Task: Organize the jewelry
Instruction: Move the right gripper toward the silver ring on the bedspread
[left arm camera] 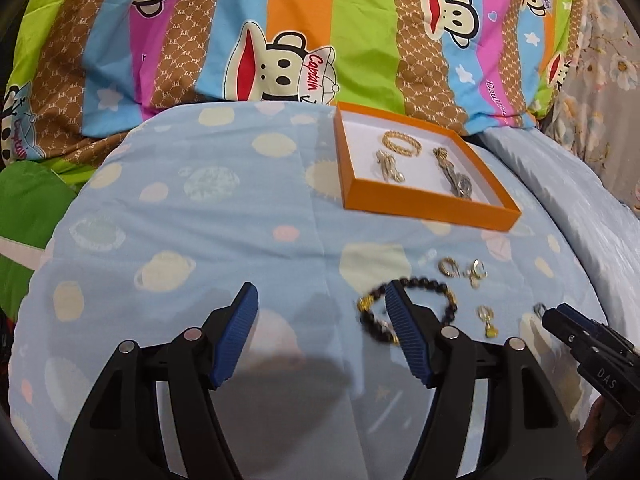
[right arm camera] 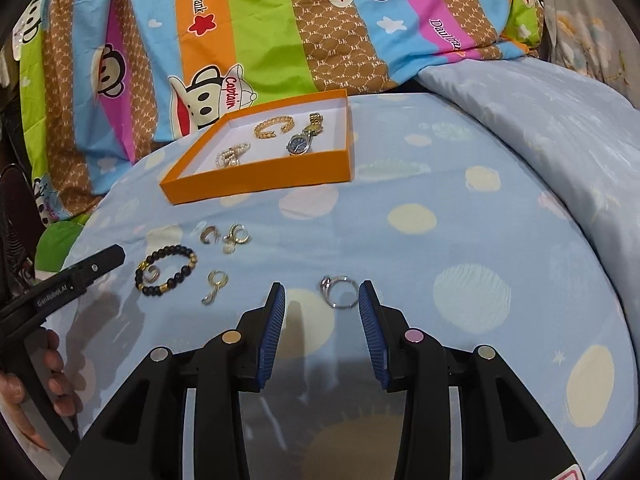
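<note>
Both views bright, even indoor light w/ saturated colors. Strong fisheye bend, black vignette at corners. Soft gripper shadows fall on the blue sheet [right arm camera: 460, 208] toward the cam. Beaded bracelet [left arm camera: 432, 286] motion-blurred in left view; right view sharper.
</note>
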